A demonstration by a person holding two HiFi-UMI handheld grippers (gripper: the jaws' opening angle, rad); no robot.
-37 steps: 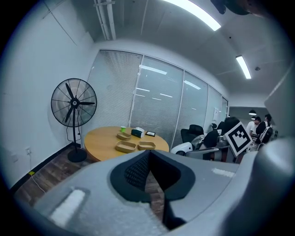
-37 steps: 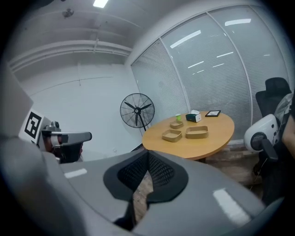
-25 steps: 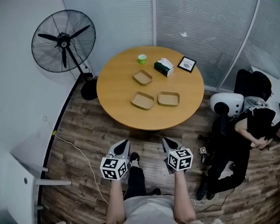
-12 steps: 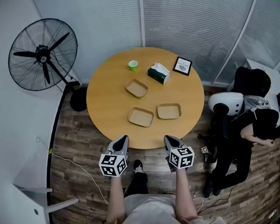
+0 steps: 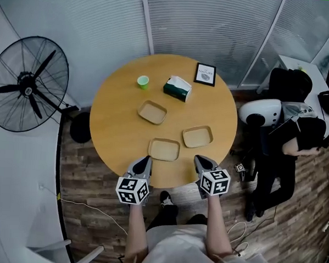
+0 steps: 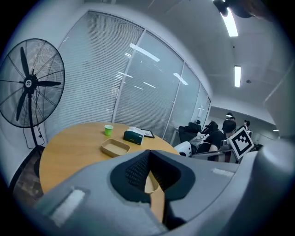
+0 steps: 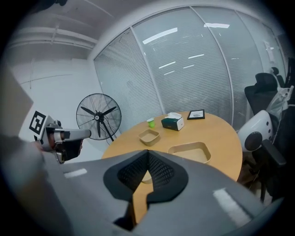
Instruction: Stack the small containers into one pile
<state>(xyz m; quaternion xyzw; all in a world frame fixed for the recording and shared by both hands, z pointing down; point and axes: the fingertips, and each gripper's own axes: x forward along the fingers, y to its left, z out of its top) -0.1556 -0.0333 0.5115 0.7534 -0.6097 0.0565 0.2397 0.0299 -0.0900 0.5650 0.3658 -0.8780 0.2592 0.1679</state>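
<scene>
Three trays lie apart on the tabletop (image 5: pixel 112 125), none stacked. The near tray (image 5: pixel 163 149) sits just ahead of the left gripper (image 5: pixel 144 162). The right tray (image 5: pixel 198 136) lies ahead of the right gripper (image 5: pixel 200 161). Both pairs of fingers are clenched and empty.

Left claw (image 5: pixel 146 160) and right claw (image 5: pixel 199 159) both closed, empty

Grey wedge-shaped left gripper (image 5: pixel 145 161) and right gripper (image 5: pixel 199 160), each with a black-and-white marker cube (image 5: pixel 133 190); pale grey tee (image 5: pixel 180 253), dark trousers (image 5: pixel 168 215).
</scene>
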